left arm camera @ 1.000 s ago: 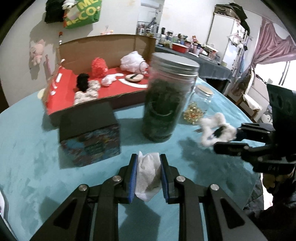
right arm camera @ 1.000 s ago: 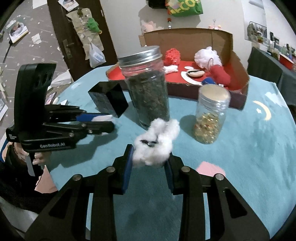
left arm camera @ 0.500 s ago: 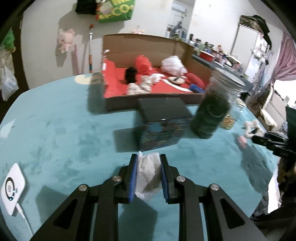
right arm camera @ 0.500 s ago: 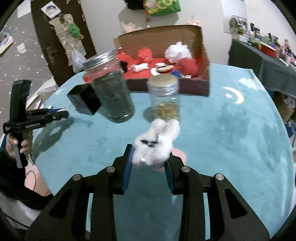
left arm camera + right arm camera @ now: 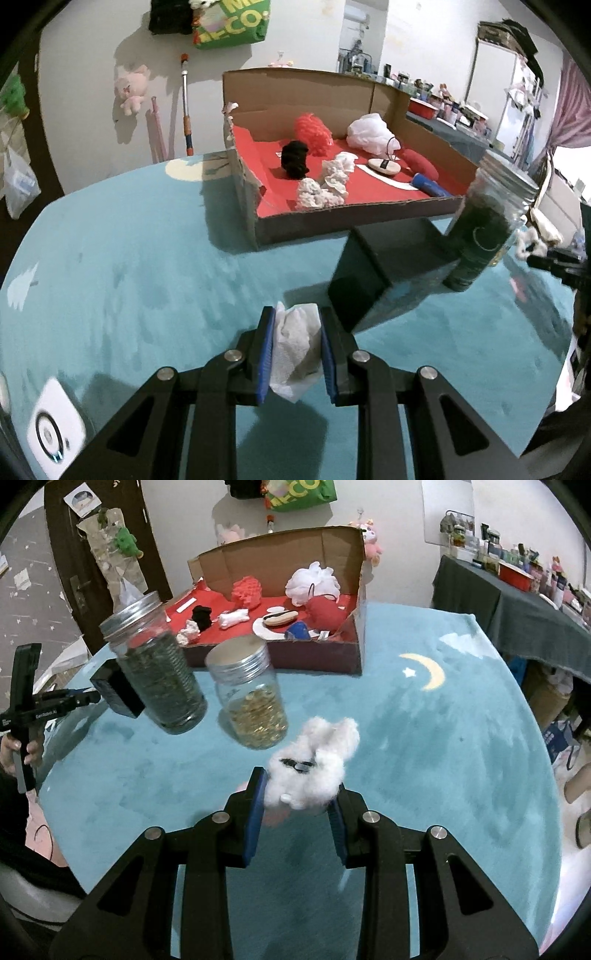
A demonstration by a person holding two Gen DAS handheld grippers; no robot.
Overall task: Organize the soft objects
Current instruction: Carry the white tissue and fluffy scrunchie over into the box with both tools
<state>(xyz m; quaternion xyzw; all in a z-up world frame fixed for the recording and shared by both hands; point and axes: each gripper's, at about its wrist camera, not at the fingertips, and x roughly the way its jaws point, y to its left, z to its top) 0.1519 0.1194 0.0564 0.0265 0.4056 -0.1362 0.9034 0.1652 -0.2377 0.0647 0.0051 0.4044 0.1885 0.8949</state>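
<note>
Carrying two soft pieces toward the cardboard box point(image 5: 258, 206), by the look of it: the left gripper point(image 5: 295, 350) is clamped on a crumpled white tissue point(image 5: 295, 343), the right gripper point(image 5: 297, 805) is pinched on a fluffy white scrunchie point(image 5: 314, 764), both held above the teal table cover point(image 5: 443, 757). The box, red-lined, sits at the far side and already holds other soft items: a red pom point(image 5: 312, 133), a black pom point(image 5: 294, 159), a white mesh puff point(image 5: 369, 131). To do this well, I'd judge: lift each load over the box's near wall before letting go, and steer wide of the dark-filled jar point(image 5: 159, 672) and the gold-filled jar point(image 5: 251, 698), which stand between the right gripper and the box. The black cube box point(image 5: 384, 269) stands just ahead of the left gripper. Hard to read: how deep the scrunchie sits between the pads; the dark clip on it is unclear; jars are motion-smeared.
</note>
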